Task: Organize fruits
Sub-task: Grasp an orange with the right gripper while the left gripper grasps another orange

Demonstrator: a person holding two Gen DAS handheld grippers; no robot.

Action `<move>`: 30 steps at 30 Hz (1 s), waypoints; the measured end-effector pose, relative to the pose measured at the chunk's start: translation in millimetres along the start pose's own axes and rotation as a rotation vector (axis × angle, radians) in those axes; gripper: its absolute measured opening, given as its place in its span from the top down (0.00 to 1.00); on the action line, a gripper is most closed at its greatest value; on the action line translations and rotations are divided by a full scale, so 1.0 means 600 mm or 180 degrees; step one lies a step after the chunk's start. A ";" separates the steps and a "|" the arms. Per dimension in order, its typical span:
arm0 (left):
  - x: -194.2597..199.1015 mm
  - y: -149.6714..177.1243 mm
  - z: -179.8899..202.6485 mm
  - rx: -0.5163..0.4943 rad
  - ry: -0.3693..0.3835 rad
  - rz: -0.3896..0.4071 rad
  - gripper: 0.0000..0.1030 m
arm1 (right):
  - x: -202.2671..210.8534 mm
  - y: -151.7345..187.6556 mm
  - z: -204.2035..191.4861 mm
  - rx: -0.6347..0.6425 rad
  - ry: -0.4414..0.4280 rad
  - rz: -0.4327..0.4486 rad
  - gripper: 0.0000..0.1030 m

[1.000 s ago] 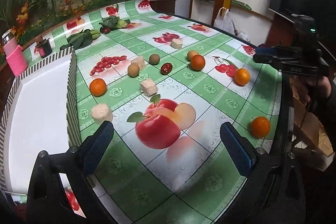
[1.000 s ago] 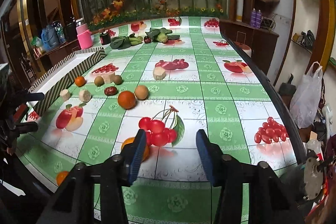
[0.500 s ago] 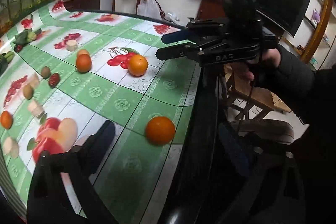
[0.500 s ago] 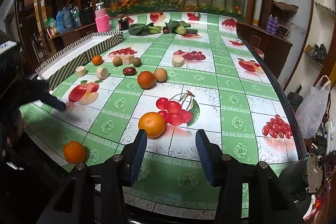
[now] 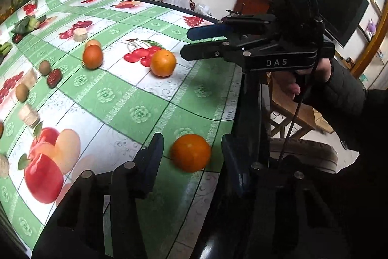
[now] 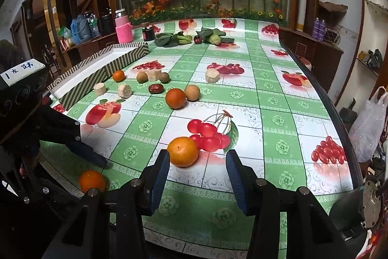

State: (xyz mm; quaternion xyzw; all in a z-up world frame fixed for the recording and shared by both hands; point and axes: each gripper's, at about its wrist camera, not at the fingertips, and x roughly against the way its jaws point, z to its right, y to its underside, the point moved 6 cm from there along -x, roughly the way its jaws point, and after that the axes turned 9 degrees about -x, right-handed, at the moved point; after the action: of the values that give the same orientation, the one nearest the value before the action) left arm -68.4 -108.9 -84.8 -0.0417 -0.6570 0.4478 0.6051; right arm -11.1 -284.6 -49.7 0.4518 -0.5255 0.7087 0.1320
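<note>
An orange (image 5: pixel 191 152) lies near the table's front edge, between the open fingers of my left gripper (image 5: pixel 192 149); it also shows in the right wrist view (image 6: pixel 92 180). A second orange (image 6: pixel 183 151) lies by the printed cherries, just ahead of my open right gripper (image 6: pixel 197 165), nearer its left finger; it shows in the left wrist view too (image 5: pixel 163 62). My right gripper (image 5: pixel 194 43) hovers beside it there. Further back lie a darker orange (image 6: pixel 175 98), a tan round fruit (image 6: pixel 192 92), a red date (image 6: pixel 156 88) and a small orange (image 6: pixel 118 75).
A striped-walled white tray (image 6: pixel 126 57) stands at the left. Pale cut chunks (image 6: pixel 124 90) and brown round fruits (image 6: pixel 141 77) lie near it. Leafy greens (image 6: pixel 169 40), a pink jar (image 6: pixel 124 29) stand at the back. The table's black edge (image 5: pixel 242 101) runs close by.
My left gripper has swung right and moved in until the front-edge orange sits between its fingers. My right gripper has moved forward toward the orange by the cherries.
</note>
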 end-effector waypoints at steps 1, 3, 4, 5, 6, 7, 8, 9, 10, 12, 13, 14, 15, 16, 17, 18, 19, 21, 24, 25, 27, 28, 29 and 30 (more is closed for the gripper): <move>0.002 0.002 0.000 0.0009 0.0012 0.0004 0.58 | -0.003 0.000 0.000 0.0007 -0.0029 -0.0002 0.54; 0.002 0.004 -0.001 0.0023 -0.0005 -0.0014 0.61 | -0.014 -0.001 -0.004 0.0016 -0.0092 -0.0025 0.54; 0.003 0.004 -0.001 0.0026 -0.0018 -0.0020 0.61 | -0.019 -0.001 -0.004 0.0019 -0.0096 -0.0042 0.54; 0.004 0.005 0.001 0.0018 -0.0028 -0.0017 0.64 | -0.025 -0.002 -0.005 0.0020 -0.0094 -0.0068 0.54; 0.004 0.005 0.001 0.0015 -0.0025 -0.0016 0.69 | -0.030 -0.003 -0.006 0.0027 -0.0092 -0.0089 0.54; 0.004 0.005 0.001 0.0012 -0.0042 -0.0018 0.69 | -0.035 -0.004 -0.007 0.0030 -0.0097 -0.0108 0.54; 0.005 0.006 0.002 0.0009 -0.0054 -0.0019 0.69 | -0.038 -0.005 -0.006 0.0028 -0.0103 -0.0117 0.54; 0.005 0.005 0.001 0.0002 -0.0062 -0.0023 0.69 | -0.042 -0.007 -0.006 0.0018 -0.0117 -0.0132 0.54; 0.006 0.006 0.002 -0.0010 -0.0072 -0.0028 0.69 | -0.045 -0.008 -0.006 0.0006 -0.0149 -0.0153 0.54; 0.005 0.005 0.001 -0.0021 -0.0085 -0.0040 0.69 | -0.055 -0.010 -0.009 -0.0018 -0.0185 -0.0201 0.54; 0.004 0.006 0.001 -0.0024 -0.0089 -0.0045 0.69 | -0.060 -0.009 -0.010 -0.0013 -0.0178 -0.0221 0.54; 0.003 0.006 0.001 -0.0022 -0.0088 -0.0054 0.69 | -0.065 -0.008 -0.012 0.0001 -0.0172 -0.0259 0.56; 0.002 0.006 0.001 -0.0018 -0.0090 -0.0060 0.69 | -0.071 -0.007 -0.014 0.0012 -0.0153 -0.0300 0.59; 0.002 0.006 0.000 -0.0014 -0.0090 -0.0060 0.69 | -0.075 -0.006 -0.015 0.0021 -0.0139 -0.0325 0.61; 0.002 0.007 0.000 -0.0011 -0.0097 -0.0066 0.69 | -0.080 -0.006 -0.015 0.0027 -0.0121 -0.0355 0.64; 0.001 0.007 0.000 -0.0005 -0.0093 -0.0071 0.70 | -0.084 -0.005 -0.016 0.0025 -0.0118 -0.0379 0.67; 0.001 0.006 -0.001 0.0002 -0.0093 -0.0068 0.70 | -0.085 -0.006 -0.016 0.0029 -0.0111 -0.0377 0.67; 0.003 0.007 0.000 0.0007 -0.0113 -0.0062 0.70 | -0.085 -0.006 -0.018 0.0050 -0.0093 -0.0353 0.68; 0.008 0.007 -0.008 0.0048 -0.0197 -0.0047 0.71 | -0.081 -0.008 -0.015 0.0014 -0.0065 -0.0302 0.68; 0.010 0.008 -0.010 0.0059 -0.0207 -0.0035 0.71 | -0.078 -0.009 -0.014 0.0002 -0.0062 -0.0286 0.68; 0.021 0.006 -0.017 0.0092 -0.0252 0.0016 0.71 | -0.071 -0.014 -0.015 -0.0012 -0.0057 -0.0242 0.68; 0.027 0.004 -0.021 0.0107 -0.0277 0.0049 0.71 | -0.067 -0.018 -0.016 -0.0007 -0.0057 -0.0219 0.68; 0.035 0.001 -0.025 0.0123 -0.0310 0.0092 0.71 | -0.066 -0.020 -0.018 0.0001 -0.0053 -0.0214 0.68; 0.044 -0.002 -0.031 0.0152 -0.0352 0.0138 0.71 | -0.065 -0.024 -0.020 0.0012 -0.0044 -0.0202 0.68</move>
State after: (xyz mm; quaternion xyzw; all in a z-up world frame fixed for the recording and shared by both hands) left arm -59.5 -84.0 -66.7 -0.0167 -0.6775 0.4780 0.5588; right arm 13.9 -256.9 -71.6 0.4734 -0.5105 0.7020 0.1499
